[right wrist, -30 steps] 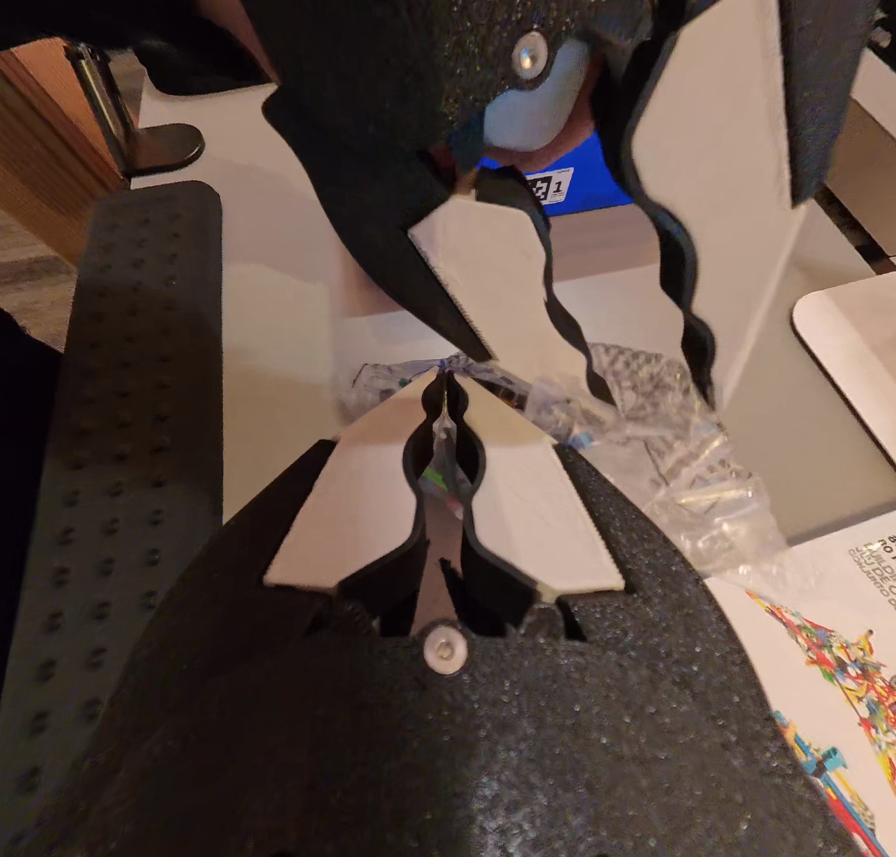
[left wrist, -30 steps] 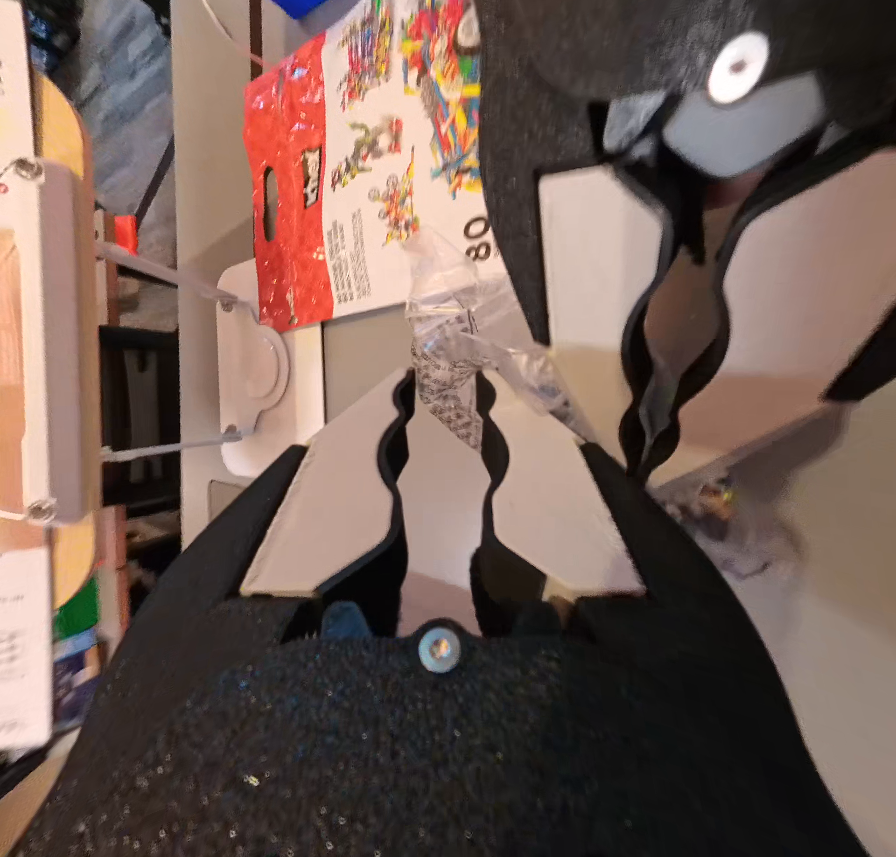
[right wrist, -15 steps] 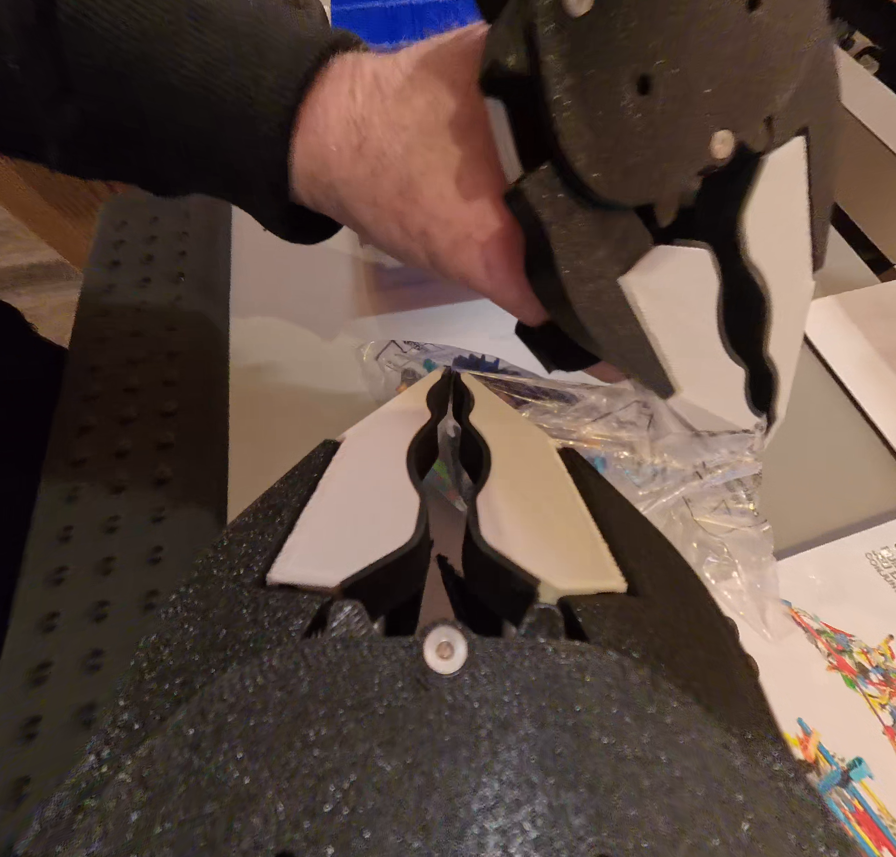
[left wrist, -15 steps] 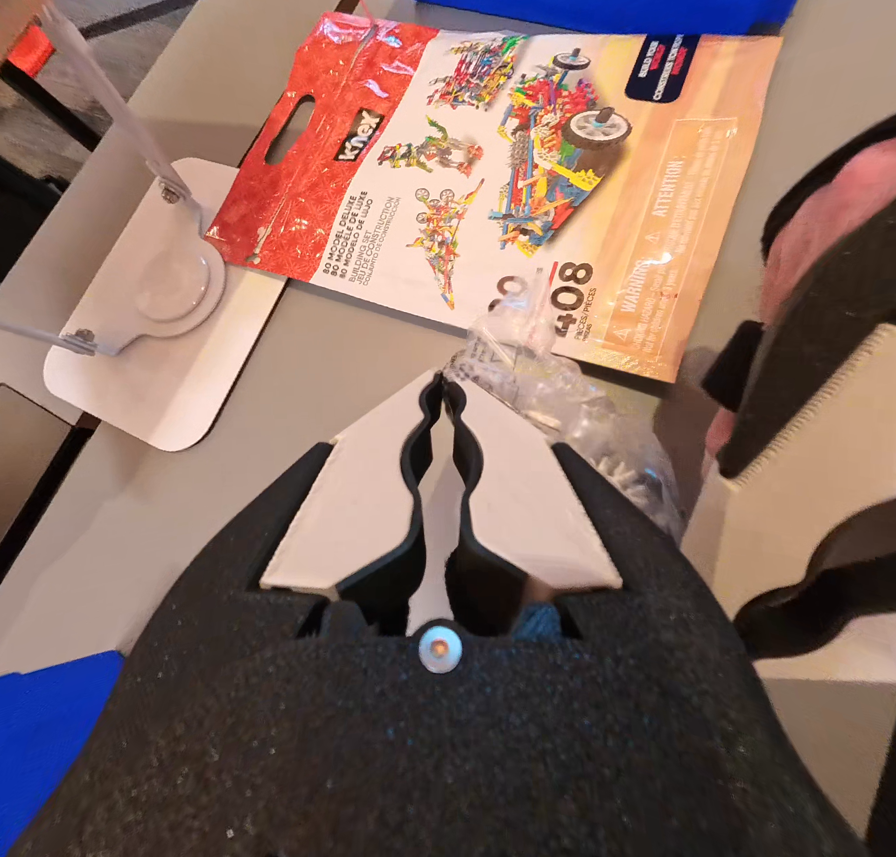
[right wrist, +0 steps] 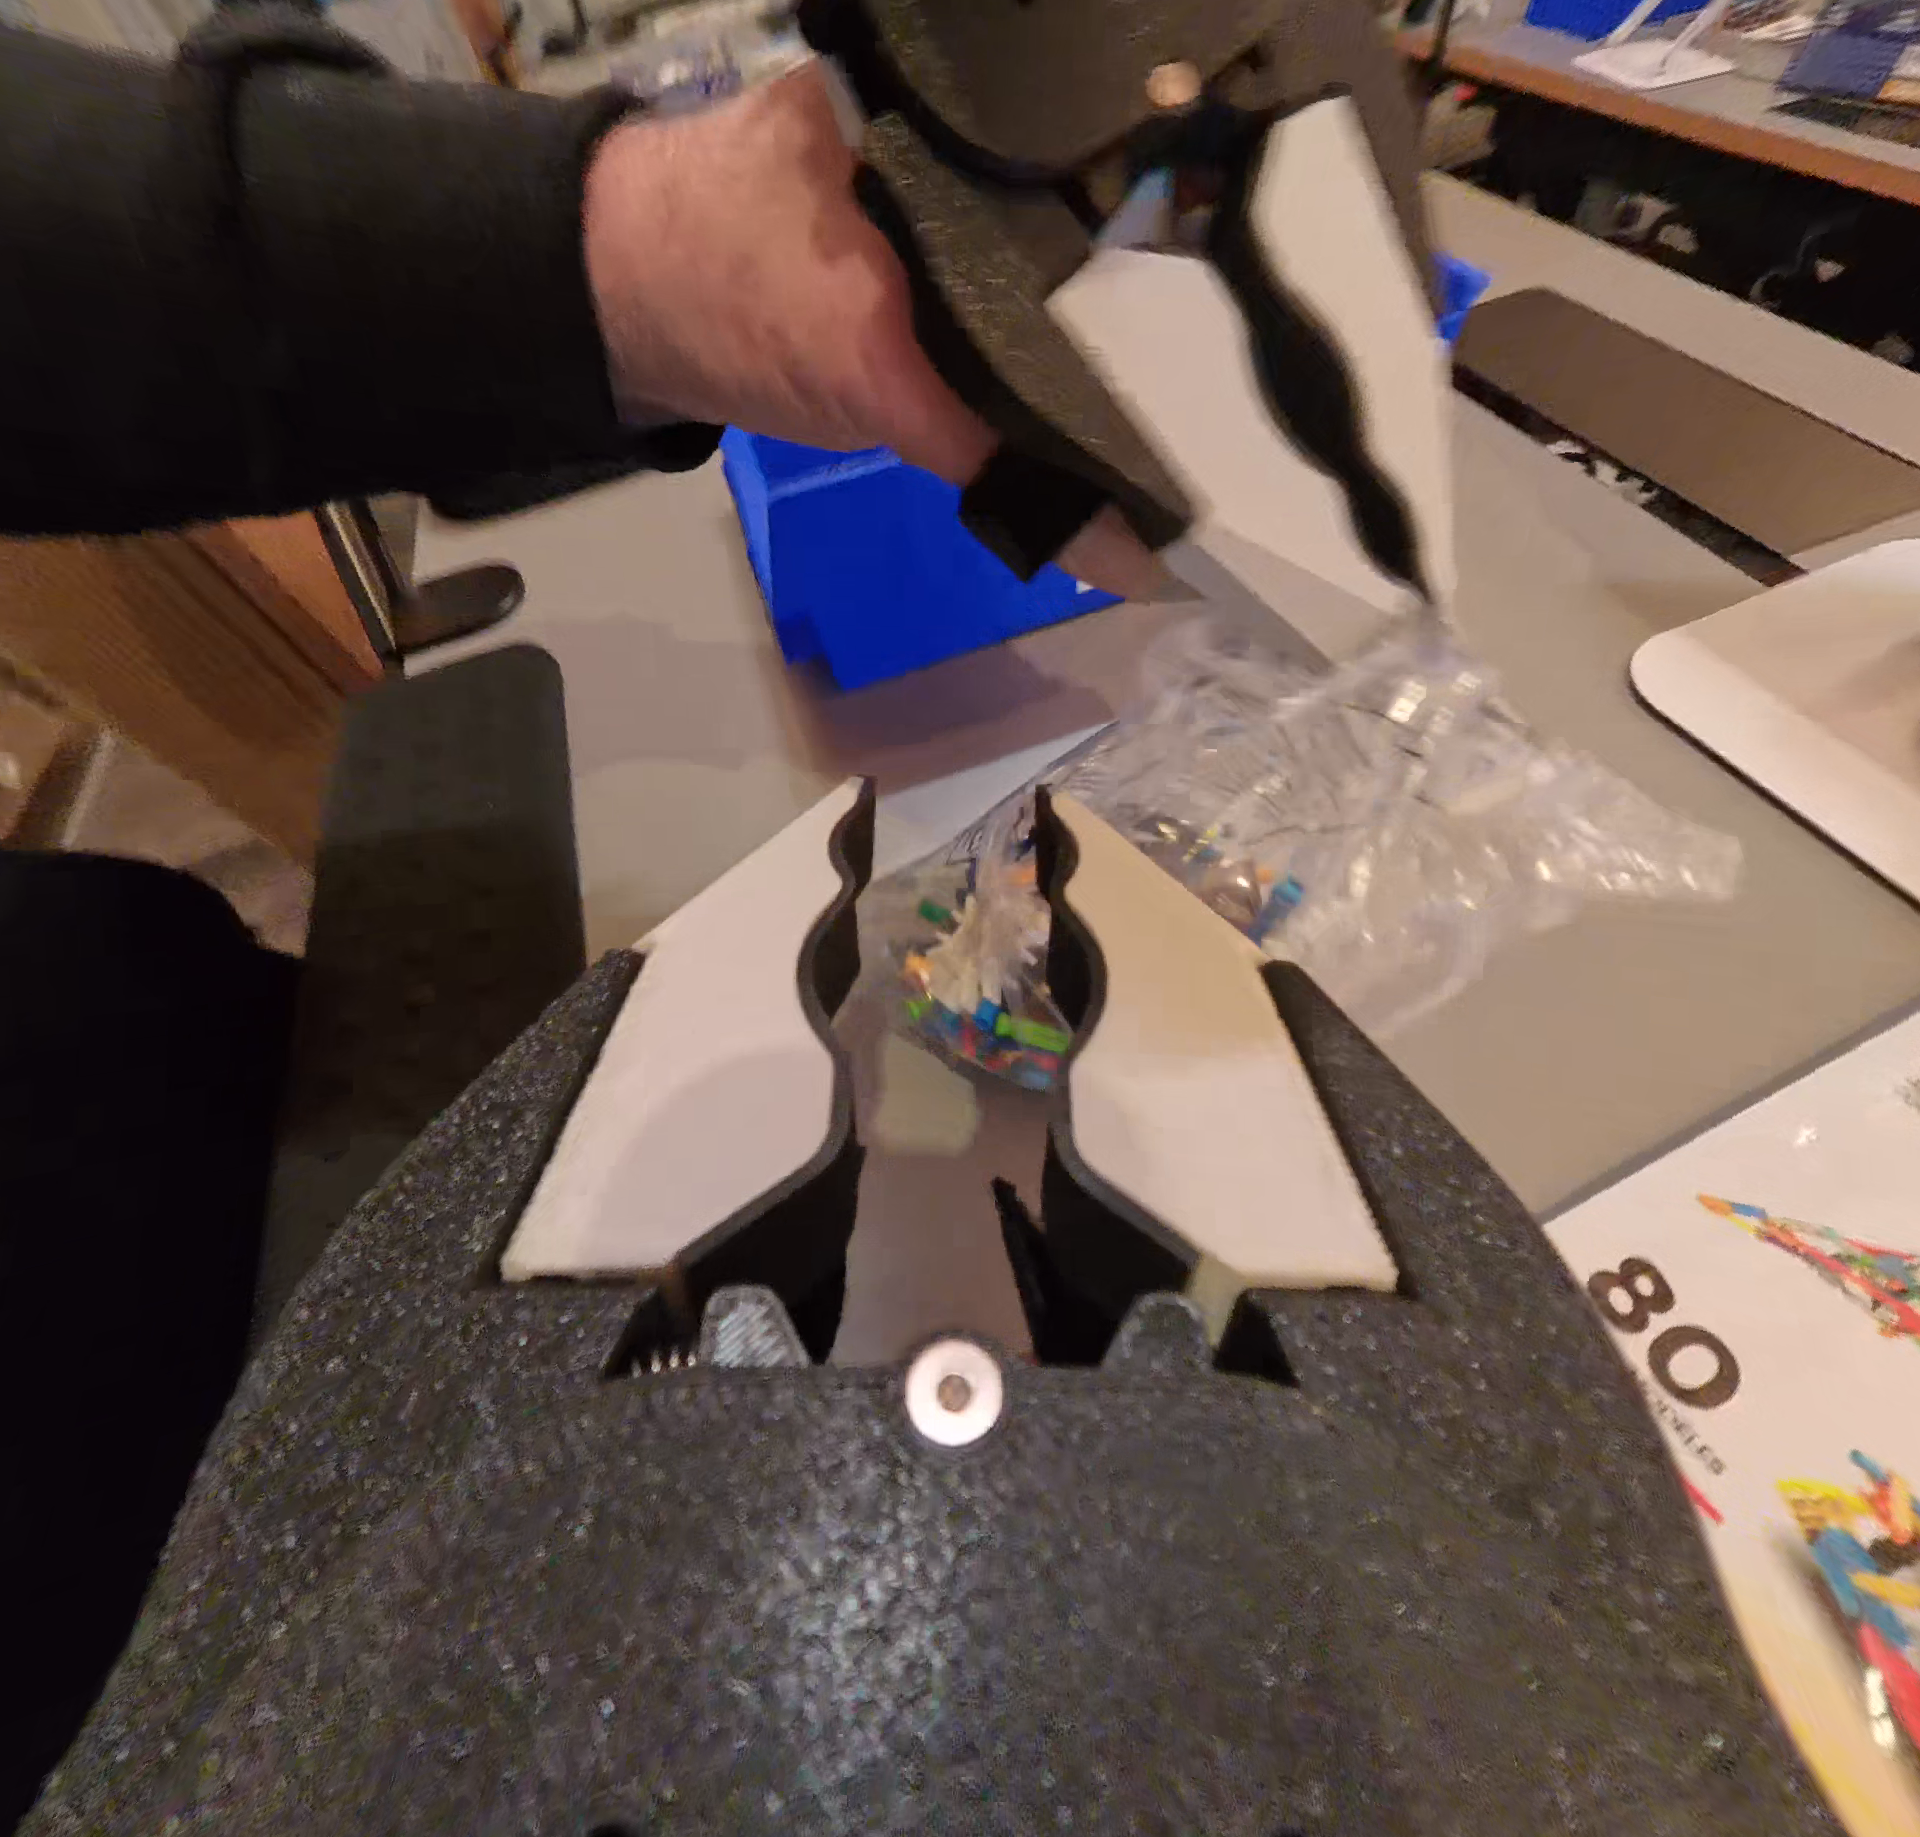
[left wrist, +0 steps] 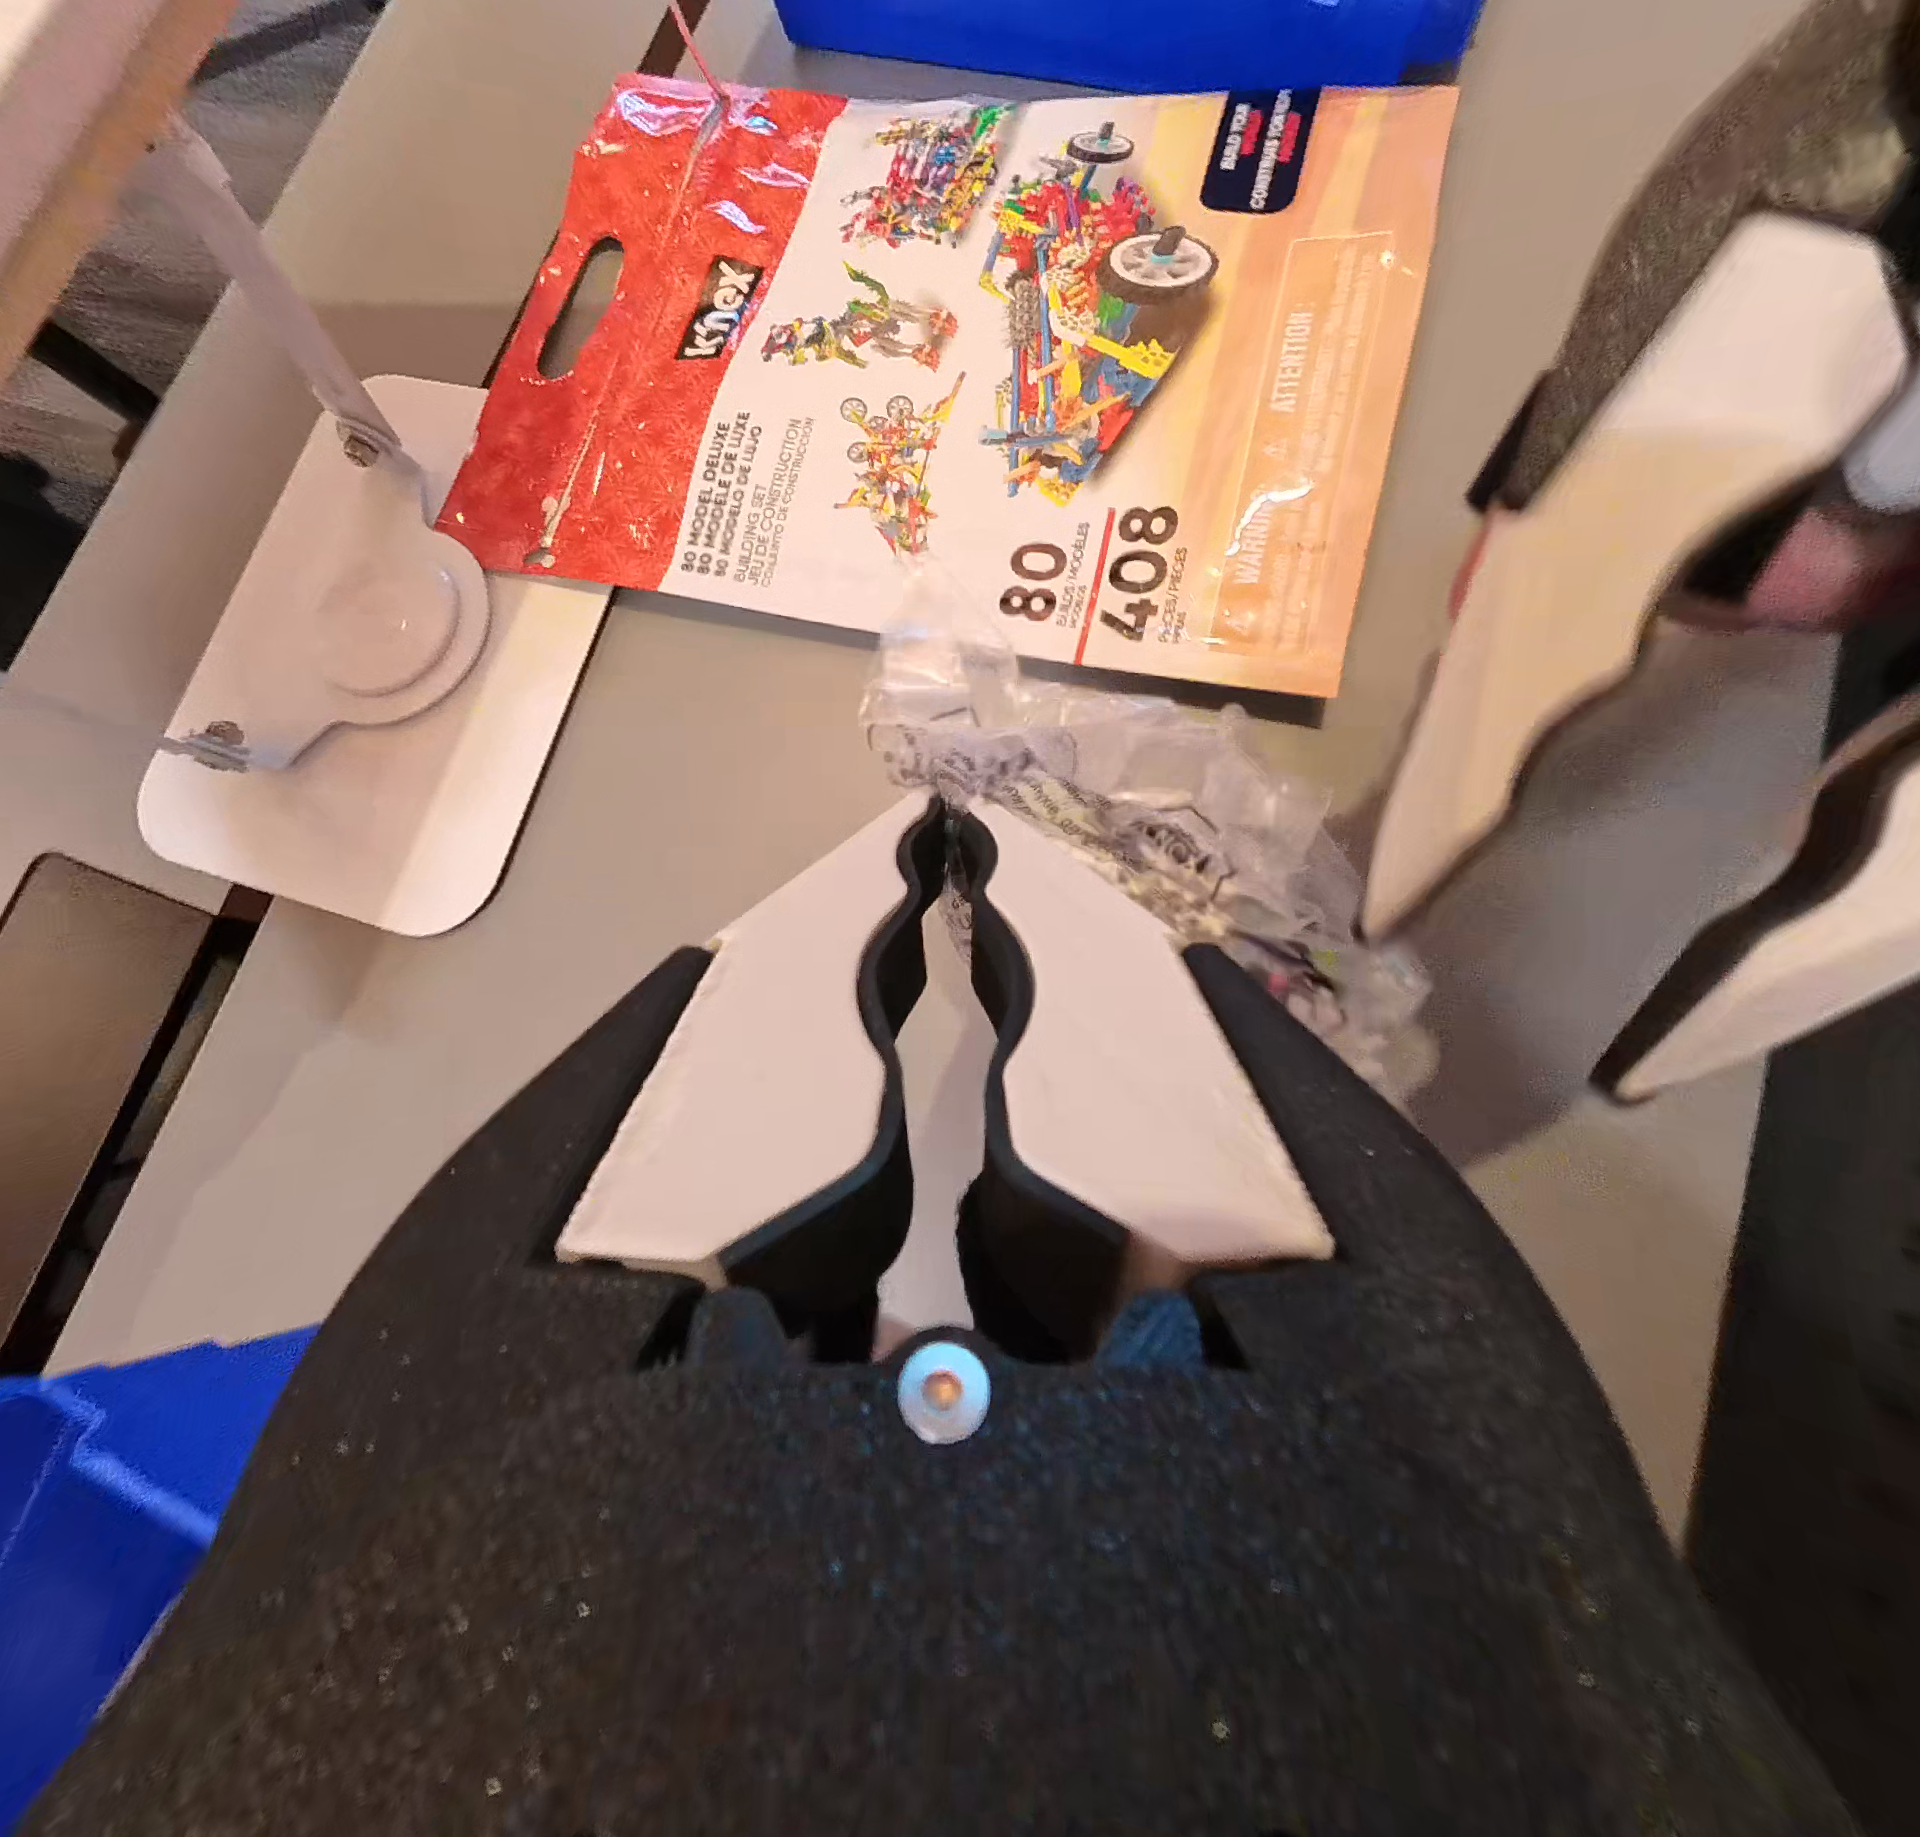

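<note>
- Clear crinkled plastic bag (left wrist: 1132, 831) of small coloured building pieces, one end pinched in the closed left gripper (left wrist: 948, 821), sagging to the grey table (left wrist: 727, 748).
- Right gripper (right wrist: 951, 811), fingers parted, straddles its filled end.

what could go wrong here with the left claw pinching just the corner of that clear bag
The left claw is shut on only a thin corner of the clear plastic bag, so the slick film might slip out or tear. The right claw is open and grips nothing, so the small coloured pieces hang on that one pinch and could spill onto the table. The bag also lies against the printed toy package and may drag it.
</note>
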`<state>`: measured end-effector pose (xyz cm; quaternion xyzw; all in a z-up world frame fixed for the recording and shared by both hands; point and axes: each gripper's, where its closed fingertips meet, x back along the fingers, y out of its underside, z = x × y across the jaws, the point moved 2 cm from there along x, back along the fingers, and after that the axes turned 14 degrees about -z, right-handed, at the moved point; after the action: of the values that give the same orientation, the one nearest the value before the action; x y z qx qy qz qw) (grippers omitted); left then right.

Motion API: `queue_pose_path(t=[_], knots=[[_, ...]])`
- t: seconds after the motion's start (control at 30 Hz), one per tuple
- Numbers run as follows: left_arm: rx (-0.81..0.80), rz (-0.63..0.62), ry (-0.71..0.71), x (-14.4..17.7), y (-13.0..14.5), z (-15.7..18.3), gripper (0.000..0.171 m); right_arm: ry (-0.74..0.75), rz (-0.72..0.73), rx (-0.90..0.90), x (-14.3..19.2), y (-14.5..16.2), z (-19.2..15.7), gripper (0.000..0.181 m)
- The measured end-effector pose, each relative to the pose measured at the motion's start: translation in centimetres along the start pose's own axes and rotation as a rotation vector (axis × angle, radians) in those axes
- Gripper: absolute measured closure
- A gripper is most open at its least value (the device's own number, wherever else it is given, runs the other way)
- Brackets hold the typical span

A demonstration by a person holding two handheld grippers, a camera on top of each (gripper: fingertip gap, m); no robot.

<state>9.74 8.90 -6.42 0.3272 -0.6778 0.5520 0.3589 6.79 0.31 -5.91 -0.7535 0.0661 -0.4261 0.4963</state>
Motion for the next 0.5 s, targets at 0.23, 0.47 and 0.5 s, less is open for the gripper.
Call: queue_pose_path(t=[0.23,0.47,0.5], knots=[[0.113,0.158,0.010,5.2,0.9,-0.8,0.171,-0.137,0.327,-0.296,5.3,-0.6,1.9,0.136],[0.126,0.395,0.051,14.7,-3.0,-2.6,0.171,-0.293,0.460,-0.656,0.2,-0.8,5.1,0.094],[0.133,0.425,0.060,16.2,-3.9,-2.9,0.171,-0.349,0.493,-0.673,-0.6,-1.6,4.8,0.089]])
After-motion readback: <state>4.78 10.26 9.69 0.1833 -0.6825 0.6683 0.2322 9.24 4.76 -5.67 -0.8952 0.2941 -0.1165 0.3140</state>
